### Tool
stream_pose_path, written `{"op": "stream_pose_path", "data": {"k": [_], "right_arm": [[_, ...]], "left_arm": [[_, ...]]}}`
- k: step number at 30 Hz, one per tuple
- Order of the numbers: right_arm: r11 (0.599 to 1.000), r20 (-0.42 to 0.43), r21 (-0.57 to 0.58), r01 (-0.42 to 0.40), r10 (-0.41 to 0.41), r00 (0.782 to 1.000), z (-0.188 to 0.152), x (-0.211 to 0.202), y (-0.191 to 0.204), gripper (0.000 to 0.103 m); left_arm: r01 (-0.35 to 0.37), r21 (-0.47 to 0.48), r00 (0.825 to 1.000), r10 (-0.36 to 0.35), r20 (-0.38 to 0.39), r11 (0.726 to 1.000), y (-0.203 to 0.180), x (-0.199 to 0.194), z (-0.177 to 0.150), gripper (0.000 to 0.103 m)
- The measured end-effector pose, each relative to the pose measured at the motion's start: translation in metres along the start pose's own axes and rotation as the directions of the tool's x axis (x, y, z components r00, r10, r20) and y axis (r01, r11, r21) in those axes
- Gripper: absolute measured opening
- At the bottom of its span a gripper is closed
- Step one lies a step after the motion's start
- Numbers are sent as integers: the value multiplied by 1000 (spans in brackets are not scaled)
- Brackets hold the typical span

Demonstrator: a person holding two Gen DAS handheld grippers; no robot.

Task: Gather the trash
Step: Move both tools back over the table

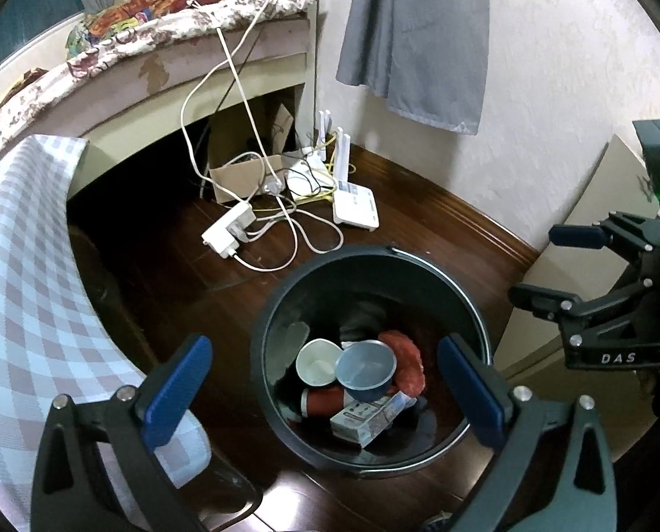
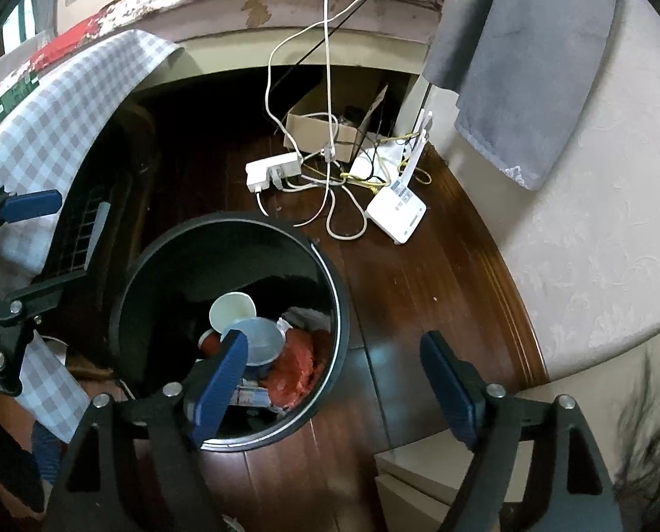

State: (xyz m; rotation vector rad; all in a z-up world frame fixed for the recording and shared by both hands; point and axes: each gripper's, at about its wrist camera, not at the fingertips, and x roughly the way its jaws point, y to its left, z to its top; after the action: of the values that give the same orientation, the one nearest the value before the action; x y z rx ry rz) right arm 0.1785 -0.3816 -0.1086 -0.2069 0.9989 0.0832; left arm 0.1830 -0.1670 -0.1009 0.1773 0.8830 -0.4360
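Left gripper (image 1: 325, 394) wide and empty, right gripper (image 2: 334, 388) wide, "DAS" lettering, black bin (image 1: 285, 310) with 2 cups

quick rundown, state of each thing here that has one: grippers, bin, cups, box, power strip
left gripper: open, empty, above the bin
right gripper: open, empty
bin: upright, no lid, holding trash
white paper cup: in the bin, tipped, empty
blue cup: in the bin, tilted, on top
carton: in the bin, lying flat
cardboard box: open, on the floor
power strip: plugs inserted
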Motion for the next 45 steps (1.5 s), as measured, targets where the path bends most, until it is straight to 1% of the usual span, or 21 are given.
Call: {"op": "stream_pose_path", "data": {"k": [1,2,3,5,6,16,23,29,39,45], "right_arm": [[1000,3,1,-3,3,1000,0,-1,0,84],[1000,7,3,-4,4,1000,1,-2,0,87],[1000,10,6,-5,5,1000,1,-3,0,93],[1000,15,12,-8,8,1000,3,-5,1,101],[1000,11,16,-13,13,1000,4,-6,1,103],[1000,67,23,0,-1,998,13,-27,3,103],[997,133,67,-23,14,991,27,-45,3,103],[998,176,60,-35,24,984,39,-55,15,103],[998,230,-1,-69,67,971,60,-67,50,103],[996,254,-39,-84,91,963,71,-70,72,103]], "left_arm": [[-2,0,1000,2,1,1000,1,-1,1,102],[-6,2,1000,6,3,1000,1,-2,2,102],[-10,4,1000,10,3,1000,0,-2,2,102],[-13,5,1000,13,9,1000,0,-5,3,102],[-13,6,1000,13,13,1000,0,-7,3,102],[-28,6,997,27,75,1000,-1,-36,14,102],[-39,-17,991,41,128,999,4,-63,22,102],[-68,-43,984,74,161,997,19,-81,23,102],[-116,-105,976,133,172,988,50,-100,11,102],[-142,-164,969,171,179,976,75,-114,0,102]]}}
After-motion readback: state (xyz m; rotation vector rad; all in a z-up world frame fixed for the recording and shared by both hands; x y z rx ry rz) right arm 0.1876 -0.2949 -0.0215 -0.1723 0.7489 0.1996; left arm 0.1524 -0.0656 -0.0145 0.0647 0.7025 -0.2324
